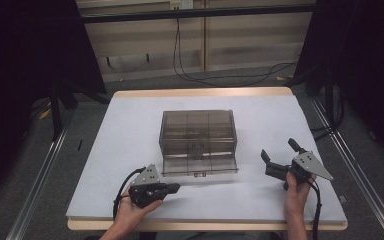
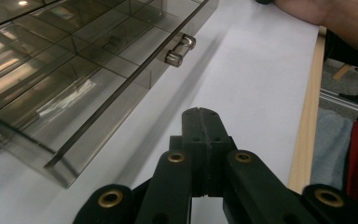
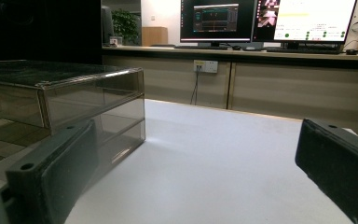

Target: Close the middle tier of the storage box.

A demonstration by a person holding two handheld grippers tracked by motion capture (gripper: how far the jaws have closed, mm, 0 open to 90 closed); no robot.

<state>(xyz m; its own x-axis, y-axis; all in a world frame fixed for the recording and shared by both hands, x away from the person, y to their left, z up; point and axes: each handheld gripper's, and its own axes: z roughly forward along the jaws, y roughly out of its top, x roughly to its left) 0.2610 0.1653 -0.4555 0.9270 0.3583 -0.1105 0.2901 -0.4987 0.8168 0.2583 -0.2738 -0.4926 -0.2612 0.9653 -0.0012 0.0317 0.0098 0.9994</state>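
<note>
**Two grippers flanking a smoked drawer box**

No readable writing on the box or grippers; text on the far monitors (image 3: 265, 18) too small to make out.

Nearest, at the table's front edge: left gripper (image 1: 174, 188) held low in the left hand (image 1: 132, 210), pointing right, jaws pressed together with nothing between. Right gripper (image 1: 279, 152) gripped from below by the right hand (image 1: 296, 192), aimed away and left, jaws spread wide and empty.

Between and just beyond them, mid-table on the white cover (image 1: 130, 130): box (image 1: 198, 131), translucent brown, its bottom drawer (image 1: 200, 164) pulled out, divided into compartments, small handle (image 2: 180, 50) at the front.

Farther off: loose cable (image 1: 215, 80) on the floor, wall outlet (image 3: 205, 66), plant (image 3: 127, 25).
</note>
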